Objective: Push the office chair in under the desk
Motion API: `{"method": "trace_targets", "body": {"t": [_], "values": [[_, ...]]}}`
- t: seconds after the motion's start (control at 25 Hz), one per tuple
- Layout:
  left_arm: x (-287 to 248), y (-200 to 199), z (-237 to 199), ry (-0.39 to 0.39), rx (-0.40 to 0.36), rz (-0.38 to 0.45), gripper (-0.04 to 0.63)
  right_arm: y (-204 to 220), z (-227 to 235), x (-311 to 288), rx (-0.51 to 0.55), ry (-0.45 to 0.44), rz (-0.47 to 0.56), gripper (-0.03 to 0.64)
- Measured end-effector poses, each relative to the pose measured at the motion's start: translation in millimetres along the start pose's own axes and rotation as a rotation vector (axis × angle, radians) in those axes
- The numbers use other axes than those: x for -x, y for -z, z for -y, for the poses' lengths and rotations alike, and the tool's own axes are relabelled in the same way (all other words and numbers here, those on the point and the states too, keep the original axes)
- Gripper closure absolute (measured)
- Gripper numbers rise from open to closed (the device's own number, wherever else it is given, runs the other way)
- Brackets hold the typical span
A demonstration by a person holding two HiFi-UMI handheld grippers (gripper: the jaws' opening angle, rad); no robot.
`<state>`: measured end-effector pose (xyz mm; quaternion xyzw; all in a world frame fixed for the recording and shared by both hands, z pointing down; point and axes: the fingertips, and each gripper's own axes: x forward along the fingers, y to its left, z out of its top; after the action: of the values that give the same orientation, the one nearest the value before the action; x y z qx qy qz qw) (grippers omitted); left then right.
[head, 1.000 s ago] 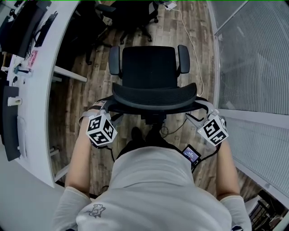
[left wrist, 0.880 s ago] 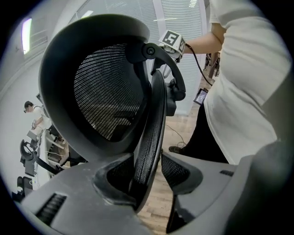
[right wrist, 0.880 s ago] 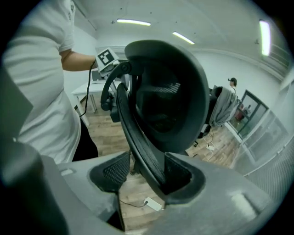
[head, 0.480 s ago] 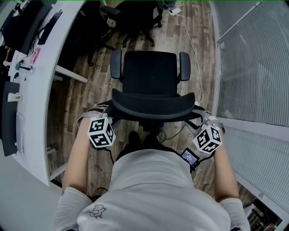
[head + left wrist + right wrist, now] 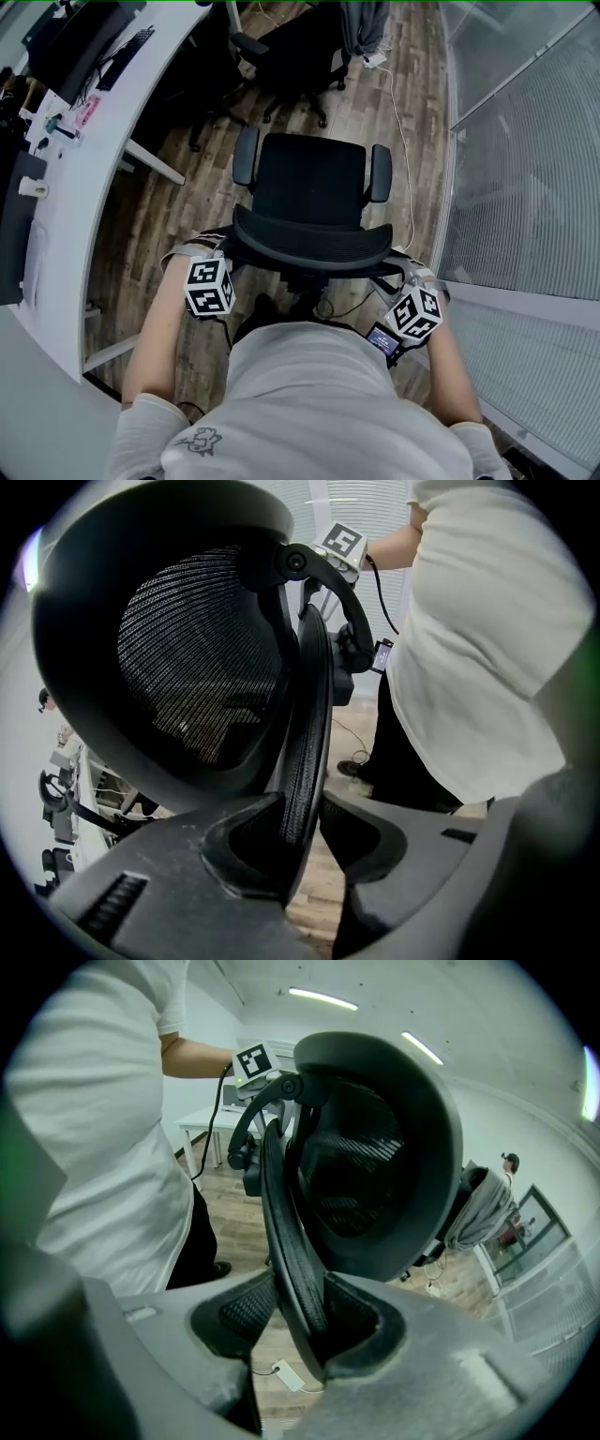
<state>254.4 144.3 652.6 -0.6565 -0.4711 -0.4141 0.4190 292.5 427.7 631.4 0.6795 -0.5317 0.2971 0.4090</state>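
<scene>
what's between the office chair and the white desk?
Head view: only bare wood floor between chair and desk, plus the desk's own slanted leg.

The black office chair (image 5: 312,178) is showing a rough woven mesh back with a smooth matt plastic rim, between the grey, scuffed plastic jaws of the left gripper (image 5: 298,825) and right gripper (image 5: 302,1316), which have just been closing on it.

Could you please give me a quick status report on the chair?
Left claw, right claw: just closed onto backrest, gripping. Office chair out on floor, not yet under desk. Second chair ahead, cable at right.
</scene>
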Motion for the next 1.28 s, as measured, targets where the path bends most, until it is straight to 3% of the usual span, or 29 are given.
{"method": "trace_targets", "body": {"t": [0.48,0.8,1.28], "values": [[18.9,39.9,25.8,-0.025,0.099,-0.022,0.474,-38.0,-16.2,-16.1,0.094,-0.071,0.006,0.463],[27.8,64.5,30.7,-0.061,0.143,-0.023,0.474,-63.9,-14.7,-31.8,0.132,-0.071,0.0,0.46],[50.2,122.2,39.1,-0.095,0.248,-0.037,0.474,-126.8,-9.7,-69.3,0.226,-0.117,-0.006,0.46]]}}
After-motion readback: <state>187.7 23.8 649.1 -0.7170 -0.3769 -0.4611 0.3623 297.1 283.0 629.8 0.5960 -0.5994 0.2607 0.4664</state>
